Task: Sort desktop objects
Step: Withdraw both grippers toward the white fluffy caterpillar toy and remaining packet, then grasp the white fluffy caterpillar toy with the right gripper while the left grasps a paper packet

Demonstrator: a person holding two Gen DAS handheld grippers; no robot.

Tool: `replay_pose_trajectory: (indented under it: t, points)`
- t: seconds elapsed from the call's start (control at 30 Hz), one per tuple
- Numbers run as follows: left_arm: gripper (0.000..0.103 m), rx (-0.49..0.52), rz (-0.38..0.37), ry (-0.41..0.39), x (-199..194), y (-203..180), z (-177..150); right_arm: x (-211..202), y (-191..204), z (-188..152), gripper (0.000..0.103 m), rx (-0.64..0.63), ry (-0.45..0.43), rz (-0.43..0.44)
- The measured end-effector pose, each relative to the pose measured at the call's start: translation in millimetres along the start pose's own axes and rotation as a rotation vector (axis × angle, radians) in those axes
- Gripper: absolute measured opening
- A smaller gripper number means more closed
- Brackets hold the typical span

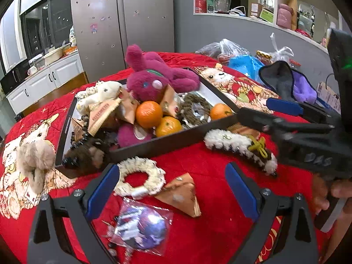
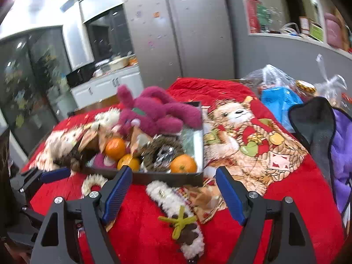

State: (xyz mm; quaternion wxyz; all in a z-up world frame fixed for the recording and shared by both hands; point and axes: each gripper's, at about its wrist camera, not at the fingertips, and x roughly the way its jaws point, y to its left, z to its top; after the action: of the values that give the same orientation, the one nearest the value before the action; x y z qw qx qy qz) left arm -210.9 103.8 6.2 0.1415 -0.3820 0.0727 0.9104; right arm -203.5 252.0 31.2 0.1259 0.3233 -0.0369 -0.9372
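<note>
A black box (image 1: pixel 167 142) (image 2: pixel 167 178) on the red cloth holds a magenta plush (image 1: pixel 154 74) (image 2: pixel 154 110), three oranges (image 1: pixel 149 114) (image 2: pixel 183 164), scrunchies and paper packets. My left gripper (image 1: pixel 171 182) is open over a cream scrunchie (image 1: pixel 140 179), a brown triangular packet (image 1: pixel 182 194) and a bagged purple badge (image 1: pixel 140 226). My right gripper (image 2: pixel 173 187) is open above a white fuzzy hair clip (image 2: pixel 173 202) (image 1: pixel 239 148) with a green bow; in the left wrist view it (image 1: pixel 257 112) reaches in from the right.
A beige pom-pom (image 1: pixel 35 160) lies left of the box. Plastic bags (image 1: pixel 228 48), a blue bag (image 2: pixel 279 101) and a grey-purple pouch (image 2: pixel 319 129) crowd the table's far right. A fridge (image 1: pixel 123 22) and cabinets (image 1: pixel 44 83) stand behind.
</note>
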Motion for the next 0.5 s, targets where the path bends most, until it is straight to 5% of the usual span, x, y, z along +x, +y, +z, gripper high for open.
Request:
replay_pose_trajectory:
  t: [0.17,0.5]
  points:
    - [0.098,0.036,0.013,0.025,7,-13,-15,13,3,-15,0.08,-0.079,0.065,-0.106]
    - [0.098,-0.007,-0.001,0.131,42,-7,-32,37,-11,-33,0.08,-0.025,0.215,-0.067]
